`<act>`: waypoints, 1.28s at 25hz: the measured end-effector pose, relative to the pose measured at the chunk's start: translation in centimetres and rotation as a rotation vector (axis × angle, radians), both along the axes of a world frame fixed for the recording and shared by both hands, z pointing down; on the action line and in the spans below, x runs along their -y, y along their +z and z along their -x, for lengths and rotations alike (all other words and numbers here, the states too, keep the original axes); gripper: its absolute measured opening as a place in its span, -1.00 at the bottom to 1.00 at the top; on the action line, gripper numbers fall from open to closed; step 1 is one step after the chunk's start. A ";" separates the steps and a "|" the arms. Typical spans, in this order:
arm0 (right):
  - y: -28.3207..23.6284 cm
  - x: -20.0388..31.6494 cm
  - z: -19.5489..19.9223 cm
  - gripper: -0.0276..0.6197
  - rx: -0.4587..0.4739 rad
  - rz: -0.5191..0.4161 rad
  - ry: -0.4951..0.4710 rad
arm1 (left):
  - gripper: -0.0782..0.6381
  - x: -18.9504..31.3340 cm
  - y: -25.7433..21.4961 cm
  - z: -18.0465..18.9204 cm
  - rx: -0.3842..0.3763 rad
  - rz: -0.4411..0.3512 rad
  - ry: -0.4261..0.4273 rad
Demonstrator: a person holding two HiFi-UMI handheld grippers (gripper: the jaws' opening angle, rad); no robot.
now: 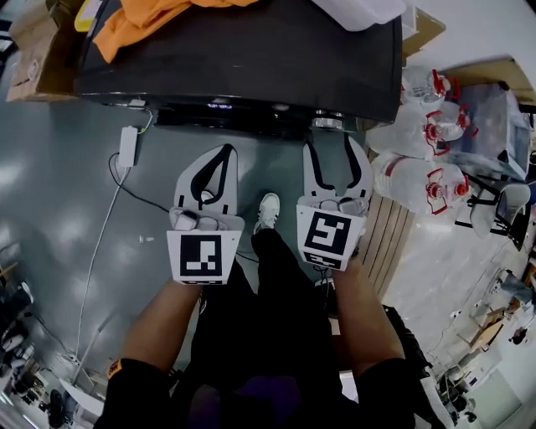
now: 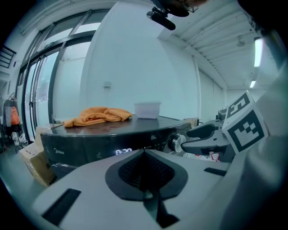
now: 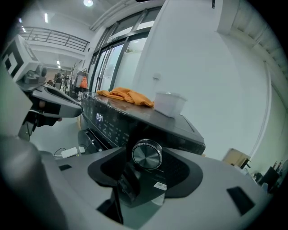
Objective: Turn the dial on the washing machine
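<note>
While person stands before it, dark washing machine (image 1: 251, 67) fills top of head view, display lit on front panel. Left gripper (image 1: 224, 151): jaws together, nothing between them, short of panel. Right gripper (image 1: 333, 142): jaws apart, tips near panel's right end. Orange cloth (image 1: 142, 21) on left part of machine top; white tub (image 1: 360, 10) near top's right edge. Silver dial (image 3: 146, 155) at panel's right end, framed in right jaws' gap, no pad pressing it.

Noted: left gripper (image 1: 224, 152) and right gripper (image 1: 332, 147) white, black-lined jaws, black-and-white marker cubes (image 1: 201, 255). Black short sleeves (image 1: 134, 394), black trousers (image 1: 276, 335), white shoe (image 1: 268, 209).
</note>
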State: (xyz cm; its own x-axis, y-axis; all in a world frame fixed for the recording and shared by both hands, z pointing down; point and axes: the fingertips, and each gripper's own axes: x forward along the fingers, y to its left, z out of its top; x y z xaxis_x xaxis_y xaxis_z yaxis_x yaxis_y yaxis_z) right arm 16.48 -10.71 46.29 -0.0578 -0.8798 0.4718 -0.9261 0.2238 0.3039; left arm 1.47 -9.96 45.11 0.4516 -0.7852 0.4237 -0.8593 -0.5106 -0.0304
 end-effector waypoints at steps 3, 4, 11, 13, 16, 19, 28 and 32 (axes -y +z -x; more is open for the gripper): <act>0.6 0.7 -0.1 -0.10 -0.018 -0.005 0.011 | -0.75 0.8 0.9 0.4 0.014 -0.008 -0.012; 0.8 0.9 -0.2 -0.09 -0.026 -0.006 0.017 | -0.75 1.1 1.1 0.4 0.009 -0.009 -0.019; 1.7 1.7 -0.5 -0.09 -0.054 -0.002 0.067 | -0.75 1.3 2.0 0.9 0.001 0.012 -0.026; 1.8 1.9 -0.6 -0.09 -0.058 -0.001 0.077 | -0.75 1.3 2.1 0.9 0.002 0.012 -0.021; 1.8 1.9 -0.7 -0.11 -0.041 -0.003 0.090 | -0.75 1.5 2.1 0.9 -0.002 0.010 -0.018; 1.8 1.8 -0.9 -0.12 0.056 0.004 0.110 | -0.75 1.5 2.1 1.0 -0.005 0.010 -0.016; 1.9 1.7 -2.1 -0.13 0.490 0.041 0.180 | -0.75 1.1 1.8 0.6 -0.020 0.015 -0.016; 1.9 1.7 -2.1 -0.10 0.464 0.050 0.163 | -0.75 0.9 1.5 0.3 -0.023 0.010 -0.013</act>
